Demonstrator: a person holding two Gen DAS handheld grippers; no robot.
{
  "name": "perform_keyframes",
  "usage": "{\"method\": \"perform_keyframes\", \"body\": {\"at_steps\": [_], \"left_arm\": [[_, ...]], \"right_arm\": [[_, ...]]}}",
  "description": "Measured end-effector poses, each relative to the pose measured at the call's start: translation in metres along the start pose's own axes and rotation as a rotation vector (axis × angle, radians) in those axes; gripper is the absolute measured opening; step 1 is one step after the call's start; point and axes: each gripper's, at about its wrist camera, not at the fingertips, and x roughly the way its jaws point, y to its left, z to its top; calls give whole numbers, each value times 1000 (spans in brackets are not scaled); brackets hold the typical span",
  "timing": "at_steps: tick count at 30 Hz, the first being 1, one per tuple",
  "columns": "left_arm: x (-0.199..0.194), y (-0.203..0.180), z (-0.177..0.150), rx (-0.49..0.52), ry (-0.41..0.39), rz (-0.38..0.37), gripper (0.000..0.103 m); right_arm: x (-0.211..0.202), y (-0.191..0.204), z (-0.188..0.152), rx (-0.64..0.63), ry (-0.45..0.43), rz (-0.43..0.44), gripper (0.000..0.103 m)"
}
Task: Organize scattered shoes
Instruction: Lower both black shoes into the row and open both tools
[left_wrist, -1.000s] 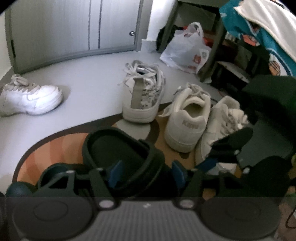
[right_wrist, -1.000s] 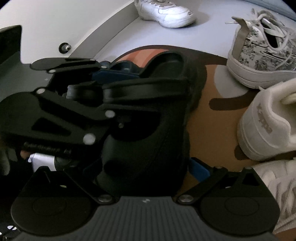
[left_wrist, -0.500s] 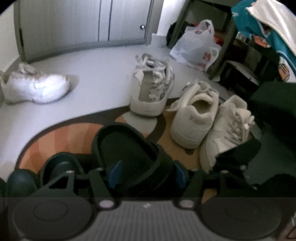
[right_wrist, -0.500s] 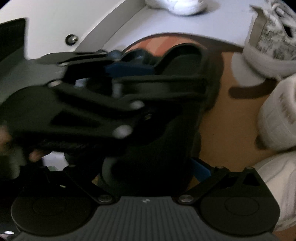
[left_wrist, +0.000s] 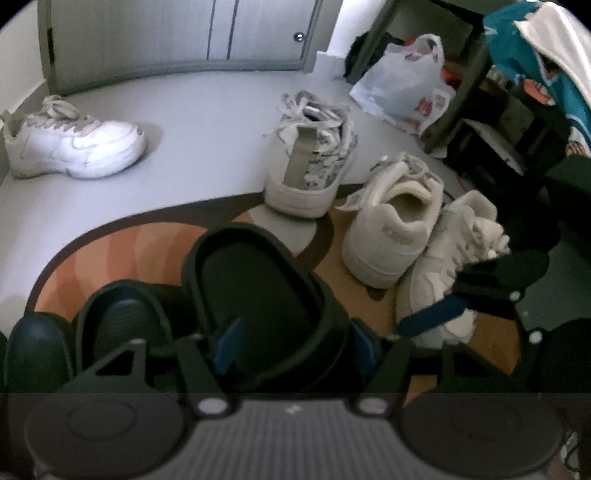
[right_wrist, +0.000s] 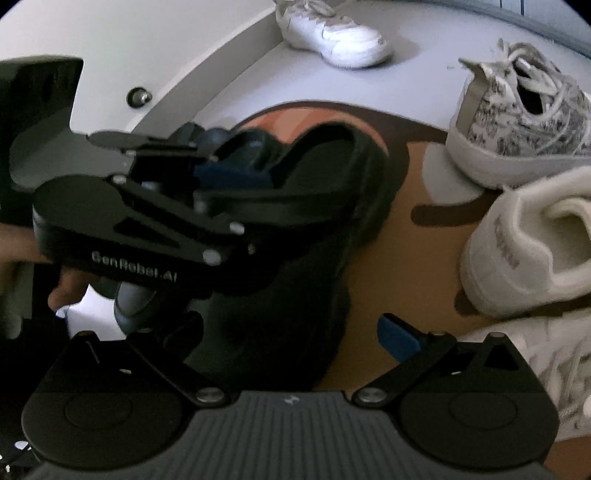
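My left gripper (left_wrist: 295, 350) is shut on the strap of a black slide sandal (left_wrist: 255, 288), with a blue pad on each side of it, just above the orange and brown rug (left_wrist: 122, 251). A second dark sandal (left_wrist: 118, 325) lies to its left. My right gripper (right_wrist: 295, 332) is open around the same sandal's front (right_wrist: 295, 295); it also shows at the right of the left wrist view (left_wrist: 480, 295). A patterned sneaker (left_wrist: 314, 166), two cream sneakers (left_wrist: 395, 229) and a white sneaker (left_wrist: 74, 144) stand on the floor.
A grey cabinet (left_wrist: 184, 33) runs along the far wall. A white plastic bag (left_wrist: 406, 85) lies by a dark shelf unit (left_wrist: 480, 92) at the right, with teal and white cloth (left_wrist: 535, 66) hanging there. A door stop (right_wrist: 138, 98) sits by the skirting board.
Both grippers and the black sandal have shifted left and back across the rug. The second dark sandal has come into view at the left. The right gripper's jaws stand wider.
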Motion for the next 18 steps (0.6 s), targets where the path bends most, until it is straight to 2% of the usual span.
{"method": "perform_keyframes", "body": {"at_steps": [4,7,13,16,18], "left_arm": [[-3,1,1,-41,11,-2,67],[1,-2,0,-42,-13,31,68],[6,-11,1,-10,-1,46,69],[5,-10,-6,24,-37,50,73],[5,-8,-4,9,-45,37,70]], "right_arm": [[10,8,6,-57,-11,7,103],[19,15,7,-89,-9,11,103],[25,22,6,-124,5,3,103],[24,21,4,-121,5,7,103],[25,20,3,-106,3,8,103]]}}
